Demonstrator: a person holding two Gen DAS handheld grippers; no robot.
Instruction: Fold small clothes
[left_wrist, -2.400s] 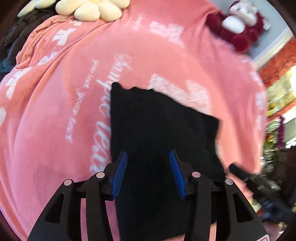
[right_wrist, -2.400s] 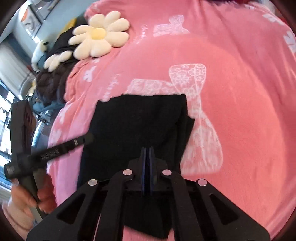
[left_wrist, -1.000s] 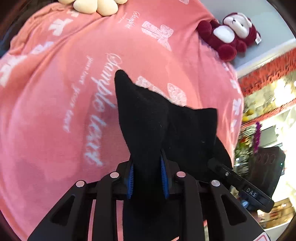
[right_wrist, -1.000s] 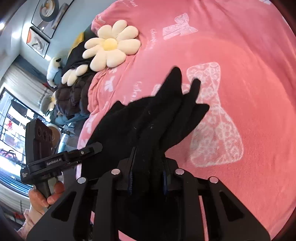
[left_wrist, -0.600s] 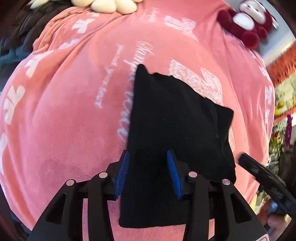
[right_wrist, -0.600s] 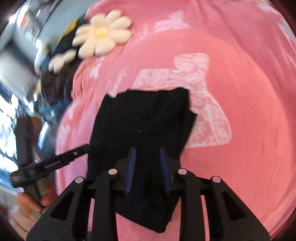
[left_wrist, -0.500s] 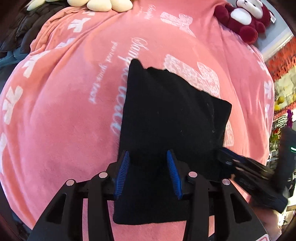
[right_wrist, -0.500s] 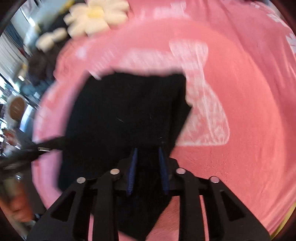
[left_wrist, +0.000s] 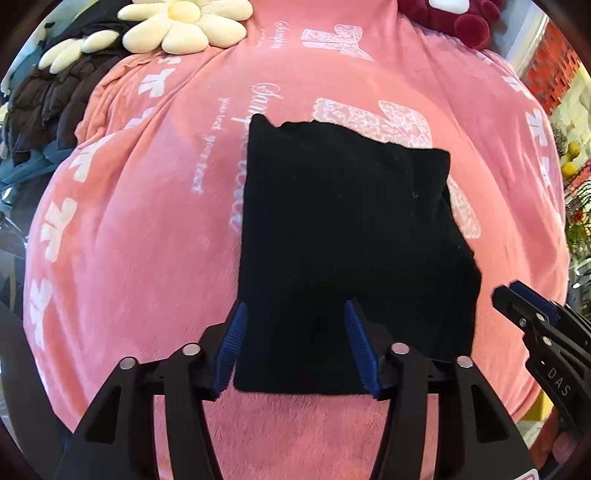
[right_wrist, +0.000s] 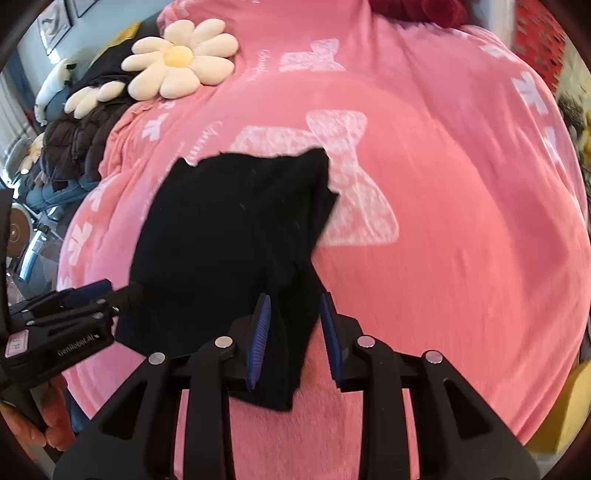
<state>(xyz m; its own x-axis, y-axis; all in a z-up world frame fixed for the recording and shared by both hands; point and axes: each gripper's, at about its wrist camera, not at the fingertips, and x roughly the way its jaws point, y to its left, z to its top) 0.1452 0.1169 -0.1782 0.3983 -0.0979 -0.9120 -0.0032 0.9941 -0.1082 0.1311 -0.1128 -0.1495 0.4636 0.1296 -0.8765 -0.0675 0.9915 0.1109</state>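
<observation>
Lifted in peaks a second ago, the black garment (left_wrist: 343, 236) now lies flat again on the pink blanket (left_wrist: 140, 229), folded into a rough rectangle.

Nearest the left wrist camera, the left gripper (left_wrist: 297, 345) has its jaws opening, the blue pads (left_wrist: 231, 341) standing apart at either side of the garment's near edge. That near hem lies between the pads, but neither pad presses on it, so the cloth is released. At the right rim of this view the right gripper (left_wrist: 517, 299) shows as a dark tip just off the garment's right side.

From the right wrist camera, the right gripper (right_wrist: 295, 338) also has its jaws opening, with a narrower gap. A near corner of the black garment (right_wrist: 229, 240) hangs down between its blue pads (right_wrist: 260, 338); the cloth sits close to the left pad and clear of the right one, and no pinch shows. The left gripper (right_wrist: 110, 295) reaches in from the left edge, its tip at the garment's left border, with a hand (right_wrist: 44, 424) below it.

Farther off, the garment's far edge crosses a white bow print (right_wrist: 332, 184) on the blanket. Beyond that lie a cream flower cushion (right_wrist: 177, 59), a dark padded jacket (right_wrist: 77, 144) at the left, and a dark red plush toy (left_wrist: 461, 18) at the top right.
</observation>
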